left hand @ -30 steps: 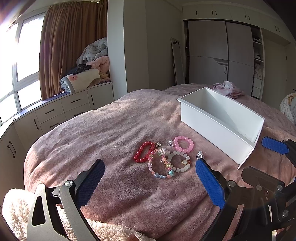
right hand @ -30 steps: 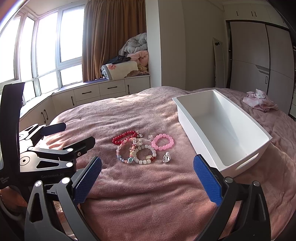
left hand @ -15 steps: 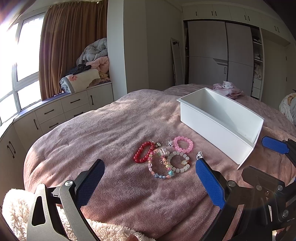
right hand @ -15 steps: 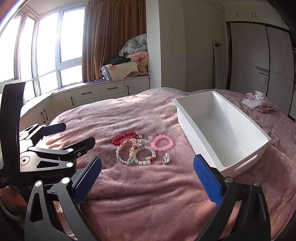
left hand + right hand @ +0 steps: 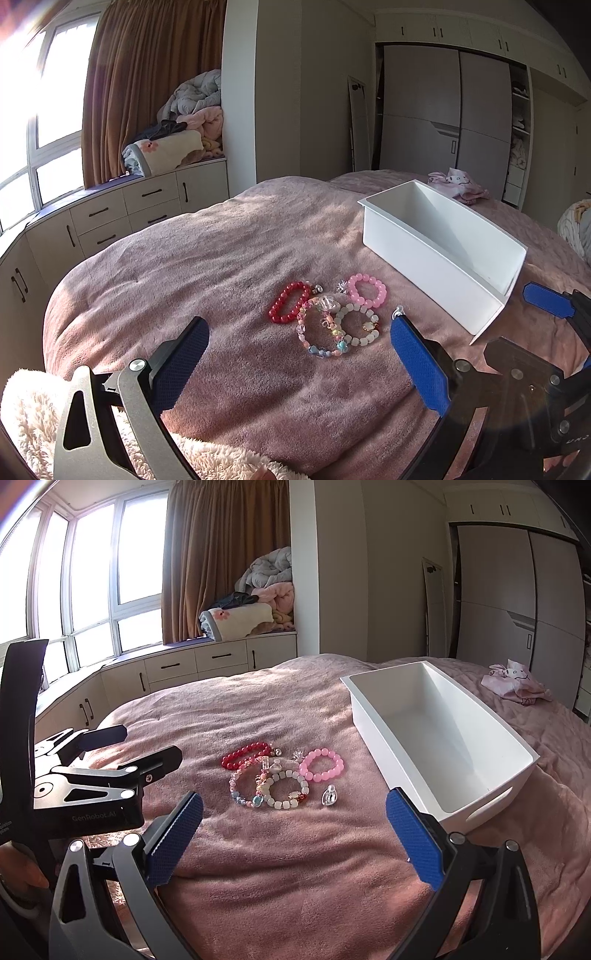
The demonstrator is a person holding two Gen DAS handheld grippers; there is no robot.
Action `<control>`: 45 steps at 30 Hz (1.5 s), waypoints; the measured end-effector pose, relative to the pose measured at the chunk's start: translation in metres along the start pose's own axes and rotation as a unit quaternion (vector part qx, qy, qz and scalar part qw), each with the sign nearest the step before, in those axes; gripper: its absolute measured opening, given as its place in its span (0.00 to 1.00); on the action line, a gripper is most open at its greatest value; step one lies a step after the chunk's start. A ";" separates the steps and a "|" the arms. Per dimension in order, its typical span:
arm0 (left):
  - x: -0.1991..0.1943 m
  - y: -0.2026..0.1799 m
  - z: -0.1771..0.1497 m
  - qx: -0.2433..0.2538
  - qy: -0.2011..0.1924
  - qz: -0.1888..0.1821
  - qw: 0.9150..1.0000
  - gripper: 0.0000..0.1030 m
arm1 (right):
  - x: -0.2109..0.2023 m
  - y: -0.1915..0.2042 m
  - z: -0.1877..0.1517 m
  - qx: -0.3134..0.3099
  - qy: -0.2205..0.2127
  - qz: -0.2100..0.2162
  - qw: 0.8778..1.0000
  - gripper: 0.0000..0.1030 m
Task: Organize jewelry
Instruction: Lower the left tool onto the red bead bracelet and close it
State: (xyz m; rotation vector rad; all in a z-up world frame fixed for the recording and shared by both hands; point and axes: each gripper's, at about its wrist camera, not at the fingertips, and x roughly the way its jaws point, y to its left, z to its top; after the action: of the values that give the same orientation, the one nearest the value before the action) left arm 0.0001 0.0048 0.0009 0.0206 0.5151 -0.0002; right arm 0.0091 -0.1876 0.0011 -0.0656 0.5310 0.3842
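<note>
Several bead bracelets lie in a cluster on the pink bedspread: a red one (image 5: pixel 290 306) (image 5: pixel 245 755), a pink one (image 5: pixel 367 290) (image 5: pixel 321 765), a multicoloured one (image 5: pixel 321 334) (image 5: pixel 249 786) and a white one (image 5: pixel 360 325) (image 5: pixel 288 789). A small clear pendant (image 5: pixel 328 796) lies to their right. An empty white bin (image 5: pixel 439 251) (image 5: pixel 439 734) stands to the right of them. My left gripper (image 5: pixel 299 345) is open and empty, short of the cluster. My right gripper (image 5: pixel 293 819) is open and empty, also short of it.
The bed (image 5: pixel 221 258) is soft and uneven. A fluffy cream blanket (image 5: pixel 29 413) lies at the near left edge. A pink garment (image 5: pixel 513 683) lies far right on the bed. Cabinets (image 5: pixel 207 664) with piled bedding line the window wall; wardrobes (image 5: pixel 443 122) stand behind.
Both grippers have barely shifted; the views are almost the same. Nothing was taken hold of or let go.
</note>
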 end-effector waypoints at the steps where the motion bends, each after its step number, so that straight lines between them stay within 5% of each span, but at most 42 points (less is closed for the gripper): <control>1: -0.001 0.001 0.001 -0.003 -0.001 -0.001 1.000 0.97 | 0.000 0.000 0.000 0.001 0.000 0.001 1.000 0.95; 19: 0.057 0.021 0.041 -0.014 0.076 -0.080 0.994 0.97 | 0.059 -0.007 0.005 0.019 0.061 0.006 0.998 0.90; 32: 0.131 0.040 0.062 0.040 0.124 -0.072 0.989 0.95 | 0.117 -0.024 0.016 0.028 0.093 -0.003 0.995 0.76; 37: 0.162 0.046 0.055 0.040 0.158 -0.093 0.982 0.66 | 0.141 -0.031 0.015 0.030 0.111 -0.014 0.993 0.66; 43: 0.187 0.047 0.042 0.035 0.190 -0.100 0.976 0.58 | 0.168 -0.036 0.003 0.034 0.143 -0.022 0.989 0.51; 45: 0.197 0.049 0.036 0.030 0.205 -0.101 0.973 0.48 | 0.175 -0.038 -0.002 0.035 0.154 -0.030 0.987 0.48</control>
State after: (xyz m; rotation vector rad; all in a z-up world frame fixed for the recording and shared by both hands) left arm 0.1894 0.0544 -0.0633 0.0272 0.9297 -0.2152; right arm 0.1612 -0.1634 -0.0910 -0.0739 0.8451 0.2979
